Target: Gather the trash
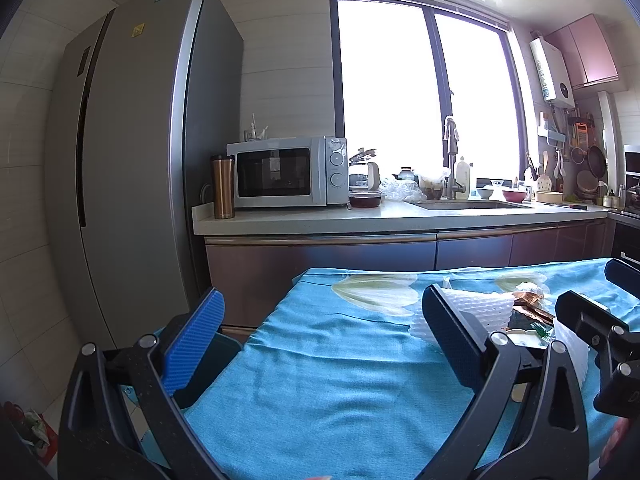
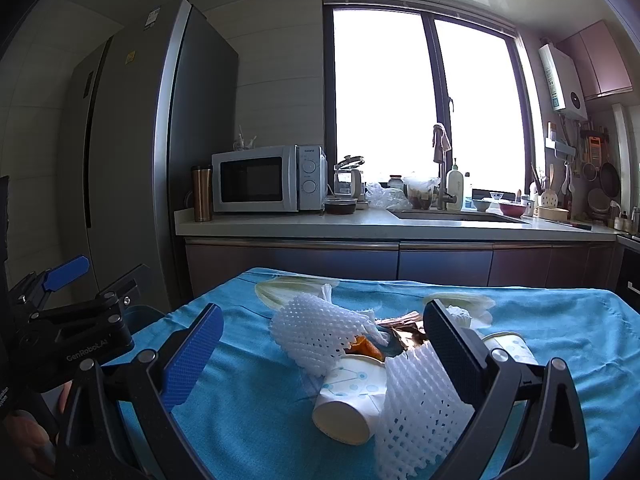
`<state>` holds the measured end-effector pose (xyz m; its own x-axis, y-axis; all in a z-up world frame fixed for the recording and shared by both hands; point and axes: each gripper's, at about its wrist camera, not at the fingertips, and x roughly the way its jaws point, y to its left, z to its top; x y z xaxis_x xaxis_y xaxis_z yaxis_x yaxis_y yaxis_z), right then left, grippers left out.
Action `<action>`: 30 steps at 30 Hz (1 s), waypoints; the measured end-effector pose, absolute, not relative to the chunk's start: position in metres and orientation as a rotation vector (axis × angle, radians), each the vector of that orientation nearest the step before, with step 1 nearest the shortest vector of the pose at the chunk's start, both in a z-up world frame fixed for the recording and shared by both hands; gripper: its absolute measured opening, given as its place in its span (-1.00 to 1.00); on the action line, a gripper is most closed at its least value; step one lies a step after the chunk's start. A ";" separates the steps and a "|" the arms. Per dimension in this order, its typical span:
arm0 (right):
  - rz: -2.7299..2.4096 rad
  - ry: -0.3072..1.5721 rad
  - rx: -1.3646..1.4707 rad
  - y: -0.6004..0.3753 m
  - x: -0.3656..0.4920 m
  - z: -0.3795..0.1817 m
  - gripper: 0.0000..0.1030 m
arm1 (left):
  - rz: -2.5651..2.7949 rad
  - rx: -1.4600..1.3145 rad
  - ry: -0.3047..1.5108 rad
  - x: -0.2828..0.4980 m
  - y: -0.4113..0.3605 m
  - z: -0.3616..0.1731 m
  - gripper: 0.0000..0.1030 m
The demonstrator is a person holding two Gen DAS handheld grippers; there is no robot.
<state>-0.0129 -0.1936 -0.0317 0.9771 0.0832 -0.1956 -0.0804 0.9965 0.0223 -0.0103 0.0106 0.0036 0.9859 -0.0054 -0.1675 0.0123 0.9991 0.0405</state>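
Observation:
A heap of trash lies on a table with a blue cloth point(image 2: 260, 408): a white foam fruit net point(image 2: 316, 332), a second foam net point(image 2: 420, 404), a tipped paper cup point(image 2: 346, 404), brown and orange wrappers point(image 2: 396, 338) and another paper cup point(image 2: 510, 346) behind my right finger. My right gripper point(image 2: 324, 332) is open and empty, just short of the heap. My left gripper point(image 1: 324, 316) is open and empty over the table's left edge; the foam net point(image 1: 486, 312) and wrappers point(image 1: 532, 306) lie to its right. The right gripper point(image 1: 600, 328) shows at the left wrist view's right edge.
A dark bin point(image 1: 218, 364) stands below the table's left edge. Behind are a grey fridge point(image 1: 132, 160), a counter point(image 1: 360, 220) with a microwave point(image 1: 286, 172), a copper flask point(image 1: 223, 186), a sink point(image 1: 472, 204) and a bright window.

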 end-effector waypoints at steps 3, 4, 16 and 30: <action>0.083 0.196 0.015 -0.195 -0.014 -0.032 0.88 | -0.010 0.041 0.169 -0.010 0.011 0.003 0.89; 0.083 0.197 0.015 -0.195 -0.013 -0.032 0.88 | -0.010 0.041 0.170 -0.009 0.011 0.003 0.89; 0.083 0.205 0.025 -0.198 -0.010 -0.033 0.88 | -0.031 0.045 0.176 -0.009 0.003 -0.002 0.89; 0.028 0.264 0.064 -0.230 -0.004 -0.041 0.88 | -0.170 0.055 0.279 0.010 -0.019 -0.012 0.89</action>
